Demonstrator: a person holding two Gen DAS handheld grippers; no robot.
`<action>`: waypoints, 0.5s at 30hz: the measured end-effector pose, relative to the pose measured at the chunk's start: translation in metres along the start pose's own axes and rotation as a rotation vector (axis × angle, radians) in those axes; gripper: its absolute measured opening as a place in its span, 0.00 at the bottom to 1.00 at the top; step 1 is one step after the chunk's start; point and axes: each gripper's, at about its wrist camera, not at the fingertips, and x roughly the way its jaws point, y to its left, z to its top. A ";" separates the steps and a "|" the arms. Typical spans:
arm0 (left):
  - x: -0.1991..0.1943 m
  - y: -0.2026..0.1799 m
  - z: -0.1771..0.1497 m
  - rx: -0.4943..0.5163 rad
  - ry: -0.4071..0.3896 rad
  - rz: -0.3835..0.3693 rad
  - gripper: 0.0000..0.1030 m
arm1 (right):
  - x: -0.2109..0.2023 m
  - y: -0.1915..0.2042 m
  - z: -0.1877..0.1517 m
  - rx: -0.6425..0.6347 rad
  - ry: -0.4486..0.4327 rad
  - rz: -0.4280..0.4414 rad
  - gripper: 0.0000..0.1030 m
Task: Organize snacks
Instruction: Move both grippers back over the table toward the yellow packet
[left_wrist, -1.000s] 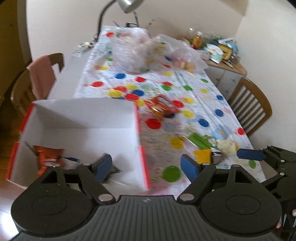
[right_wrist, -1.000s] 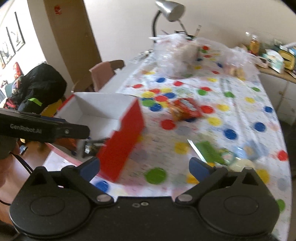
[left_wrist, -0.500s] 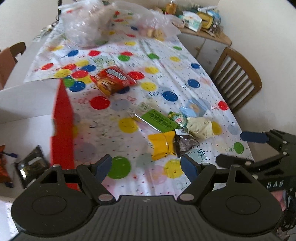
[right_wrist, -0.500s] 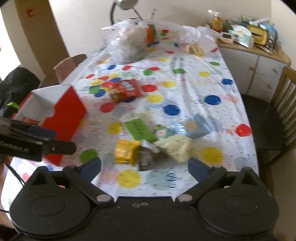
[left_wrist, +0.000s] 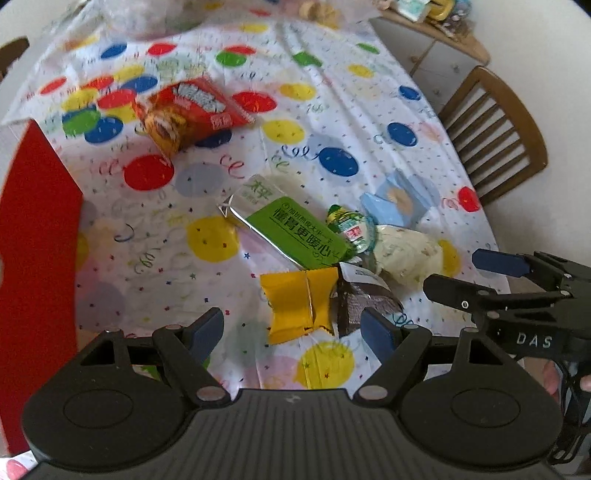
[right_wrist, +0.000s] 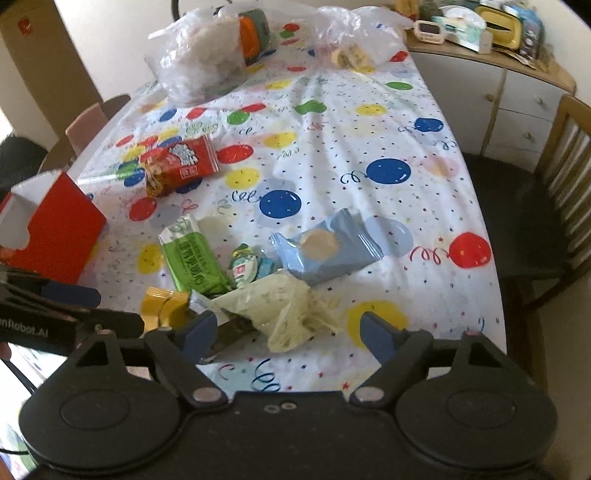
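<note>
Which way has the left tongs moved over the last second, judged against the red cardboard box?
Yes. The left tongs swung rightward, away from the red cardboard box, and now hangs open over the yellow foil snack packet.
</note>
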 end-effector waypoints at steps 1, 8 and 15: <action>0.004 0.000 0.001 -0.005 0.008 0.002 0.79 | 0.003 -0.001 0.001 -0.017 0.007 -0.001 0.81; 0.026 -0.004 0.007 -0.011 0.048 0.019 0.78 | 0.028 -0.003 0.010 -0.087 0.058 0.013 0.77; 0.043 -0.002 0.009 -0.037 0.079 0.029 0.77 | 0.043 -0.004 0.011 -0.093 0.085 0.042 0.72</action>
